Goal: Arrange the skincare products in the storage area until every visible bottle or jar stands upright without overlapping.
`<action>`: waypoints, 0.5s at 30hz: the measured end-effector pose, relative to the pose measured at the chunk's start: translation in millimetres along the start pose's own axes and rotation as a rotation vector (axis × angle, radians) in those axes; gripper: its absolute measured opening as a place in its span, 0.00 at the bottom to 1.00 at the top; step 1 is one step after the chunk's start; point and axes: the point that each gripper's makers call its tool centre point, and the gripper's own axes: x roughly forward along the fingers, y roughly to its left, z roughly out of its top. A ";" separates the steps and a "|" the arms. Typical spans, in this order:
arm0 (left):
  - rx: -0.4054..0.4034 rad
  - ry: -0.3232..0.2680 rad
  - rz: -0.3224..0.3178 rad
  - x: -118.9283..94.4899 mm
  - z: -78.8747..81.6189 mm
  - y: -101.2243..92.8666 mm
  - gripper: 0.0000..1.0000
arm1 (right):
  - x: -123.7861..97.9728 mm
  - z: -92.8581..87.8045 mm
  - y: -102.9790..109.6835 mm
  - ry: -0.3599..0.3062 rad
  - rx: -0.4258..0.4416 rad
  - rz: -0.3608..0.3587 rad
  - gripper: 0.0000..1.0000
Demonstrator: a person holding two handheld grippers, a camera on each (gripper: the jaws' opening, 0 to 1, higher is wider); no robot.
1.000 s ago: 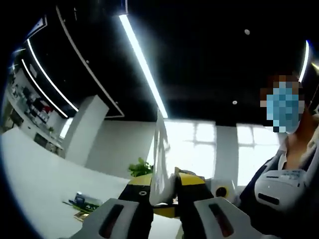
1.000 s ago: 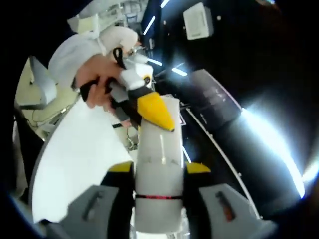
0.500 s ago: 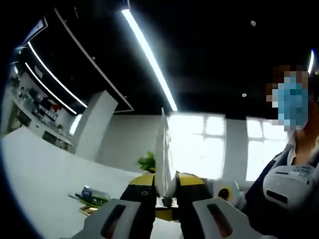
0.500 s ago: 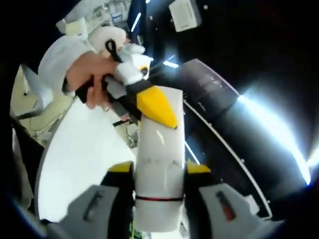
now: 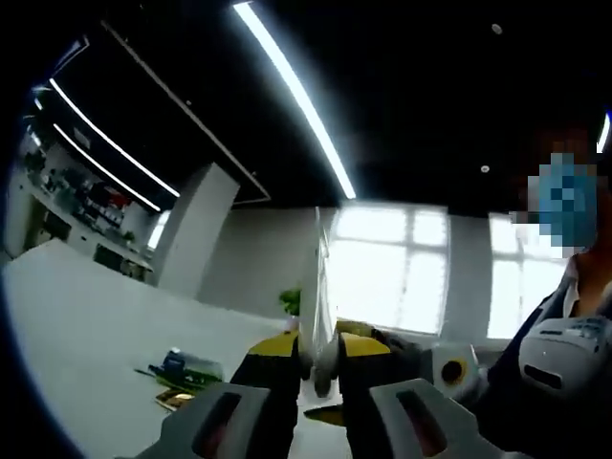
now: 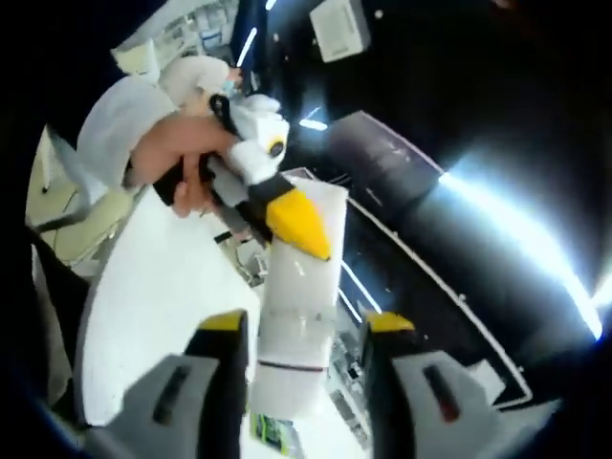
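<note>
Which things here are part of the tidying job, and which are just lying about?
Job: white tube, left tool pinching it, right tool around it.
Lying about: green plant, small clutter on the white table.

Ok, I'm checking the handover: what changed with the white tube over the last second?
The right tongs opened and let go of the flat white plastic squeeze tube; gaps now show on either side of it. The left tongs stay shut on the tube's thin edge, holding it up in the air as before.
</note>
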 end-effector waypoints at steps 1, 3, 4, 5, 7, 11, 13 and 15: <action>0.006 0.004 0.005 0.7 0.7 0.4 0.13 | -4.3 -2.6 -1.4 0.005 0.026 0.006 0.50; 0.025 0.018 0.022 3.0 2.4 1.9 0.13 | -12.2 -5.6 -5.4 0.003 0.062 0.002 0.55; 0.033 0.025 0.031 4.2 3.2 2.5 0.13 | -17.3 -9.5 -6.8 0.010 0.103 0.002 0.58; 0.042 0.034 0.039 5.4 3.4 3.1 0.13 | -22.4 -13.9 -8.0 0.022 0.146 0.005 0.62; 0.058 0.055 0.057 8.3 2.7 5.2 0.13 | -34.3 -23.0 -10.3 0.037 0.248 0.010 0.70; 0.061 0.071 0.087 13.8 1.3 11.6 0.13 | -55.4 -37.4 -14.8 0.069 0.345 0.001 0.77; 0.061 0.079 0.090 16.2 1.1 13.5 0.13 | -65.6 -44.0 -17.6 0.087 0.380 -0.012 0.84; 0.072 0.094 0.094 20.2 0.4 15.1 0.12 | -74.3 -50.3 -19.6 0.103 0.421 -0.024 0.91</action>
